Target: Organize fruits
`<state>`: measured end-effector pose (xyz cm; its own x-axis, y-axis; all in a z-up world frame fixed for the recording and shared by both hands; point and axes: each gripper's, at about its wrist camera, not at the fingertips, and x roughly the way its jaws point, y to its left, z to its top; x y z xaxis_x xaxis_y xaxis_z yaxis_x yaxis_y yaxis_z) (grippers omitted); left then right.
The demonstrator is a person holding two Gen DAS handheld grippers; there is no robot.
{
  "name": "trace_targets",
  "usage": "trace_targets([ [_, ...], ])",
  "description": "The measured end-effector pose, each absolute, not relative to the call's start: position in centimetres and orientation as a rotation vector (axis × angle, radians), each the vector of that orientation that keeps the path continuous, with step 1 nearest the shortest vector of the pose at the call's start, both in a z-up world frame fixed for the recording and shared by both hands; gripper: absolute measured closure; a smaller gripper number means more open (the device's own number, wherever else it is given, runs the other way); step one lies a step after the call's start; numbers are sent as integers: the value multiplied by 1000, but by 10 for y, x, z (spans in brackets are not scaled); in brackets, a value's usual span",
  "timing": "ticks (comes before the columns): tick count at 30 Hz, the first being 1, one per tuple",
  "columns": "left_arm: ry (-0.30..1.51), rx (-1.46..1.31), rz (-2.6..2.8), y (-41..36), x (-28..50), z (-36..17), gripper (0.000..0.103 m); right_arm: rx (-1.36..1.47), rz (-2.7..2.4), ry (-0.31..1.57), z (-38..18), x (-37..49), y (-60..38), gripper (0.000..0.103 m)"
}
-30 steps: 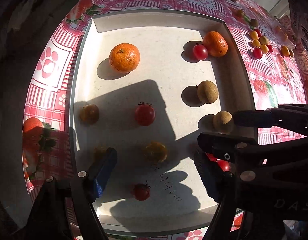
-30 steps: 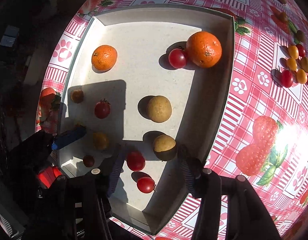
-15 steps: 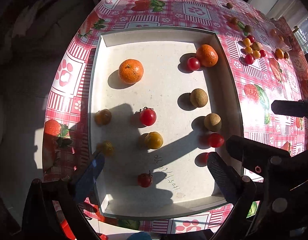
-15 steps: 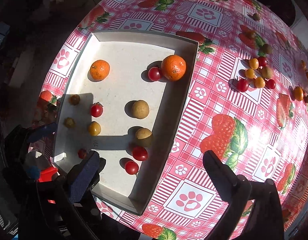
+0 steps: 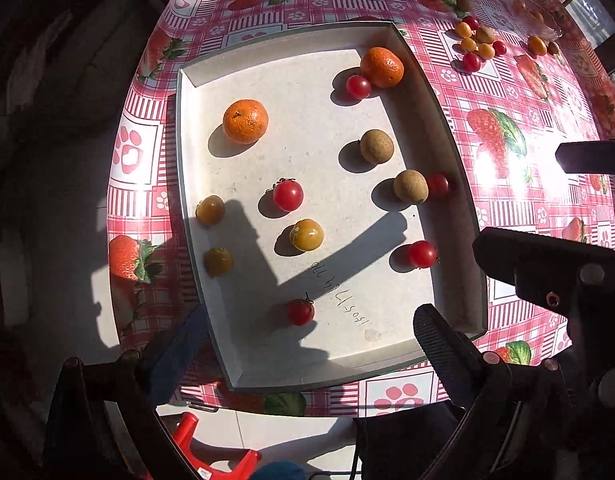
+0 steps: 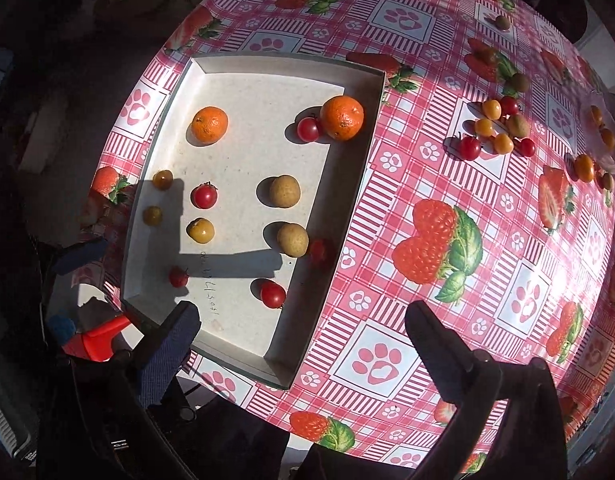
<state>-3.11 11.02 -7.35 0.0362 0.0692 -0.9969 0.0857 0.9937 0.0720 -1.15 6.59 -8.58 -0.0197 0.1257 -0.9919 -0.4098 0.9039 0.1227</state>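
Observation:
A white tray point(image 5: 195, 128) point(image 6: 371, 128) on the strawberry tablecloth holds two oranges point(image 5: 245, 121) point(image 6: 342, 117), two brown round fruits point(image 5: 377, 146) point(image 6: 293, 239), several red cherry tomatoes point(image 5: 288, 195) point(image 6: 273, 294) and several yellow ones point(image 5: 306, 235) point(image 6: 201, 230). My left gripper point(image 5: 307, 344) is open and empty, raised over the tray's near edge. My right gripper point(image 6: 303, 336) is open and empty, raised over the tray's near right corner. The right gripper's body point(image 5: 547, 272) also shows in the left wrist view.
A loose cluster of red, yellow and brown small fruits point(image 6: 495, 128) point(image 5: 477, 42) lies on the cloth to the far right of the tray. More small fruits point(image 6: 587, 164) sit near the table's right edge. A red object point(image 6: 103, 338) lies below the table's front edge.
Both grippers have pulled back and up from the tray, so more of the table shows. Two red tomatoes now lie free by the tray's right wall. Both grippers stay open.

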Motion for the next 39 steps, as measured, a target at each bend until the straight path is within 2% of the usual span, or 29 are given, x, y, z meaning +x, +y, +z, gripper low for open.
trace_targets([
  [10, 1487, 143, -14, 106, -45, -49, 0, -281, 446, 1517, -77, -7, 69, 0],
  [39, 1495, 160, -9, 104, -39, -48, 0, -294, 449, 1502, -71, -4, 70, 0],
])
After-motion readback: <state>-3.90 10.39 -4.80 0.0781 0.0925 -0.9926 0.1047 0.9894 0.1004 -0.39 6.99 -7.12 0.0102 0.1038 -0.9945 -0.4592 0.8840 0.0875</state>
